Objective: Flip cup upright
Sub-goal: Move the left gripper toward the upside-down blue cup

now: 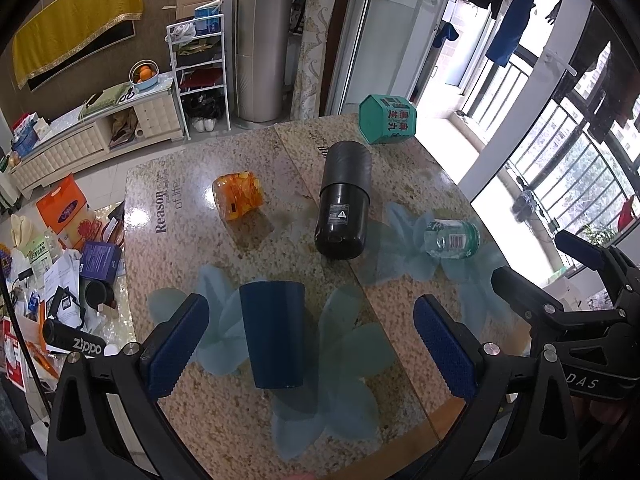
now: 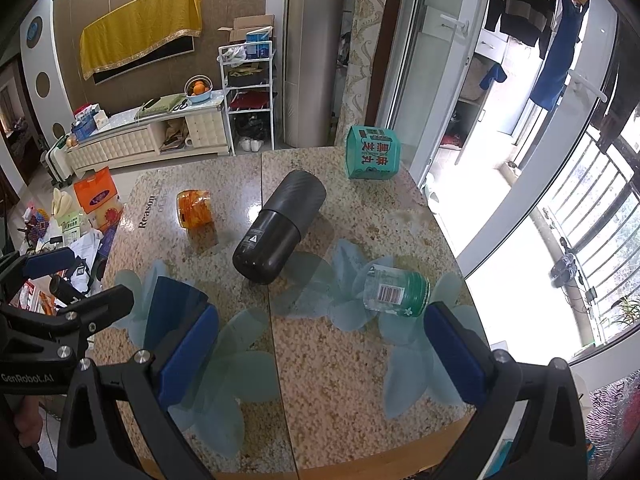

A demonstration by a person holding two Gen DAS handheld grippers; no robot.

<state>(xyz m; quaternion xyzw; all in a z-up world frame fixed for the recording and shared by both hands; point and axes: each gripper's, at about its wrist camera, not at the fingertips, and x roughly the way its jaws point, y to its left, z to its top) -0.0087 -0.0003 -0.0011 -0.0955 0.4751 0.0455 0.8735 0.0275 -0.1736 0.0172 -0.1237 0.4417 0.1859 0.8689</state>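
A dark blue cup point(image 1: 274, 334) stands on the speckled table with its wider end down, so it looks upside down. It sits between my left gripper's open fingers; the left gripper point(image 1: 312, 344) hovers above it, not touching. In the right wrist view the cup point(image 2: 172, 312) is partly hidden behind the left finger. My right gripper point(image 2: 320, 356) is open and empty over the table's near edge, to the right of the cup. The right gripper also shows at the right of the left wrist view point(image 1: 560, 280).
A black cylinder point(image 1: 344, 200) lies mid-table. An orange jar point(image 1: 238, 196), a clear bottle with a green label point(image 1: 454, 239) and a teal hexagonal box point(image 1: 387, 119) lie around it. A cluttered floor lies left of the table point(image 1: 400, 320); windows are on the right.
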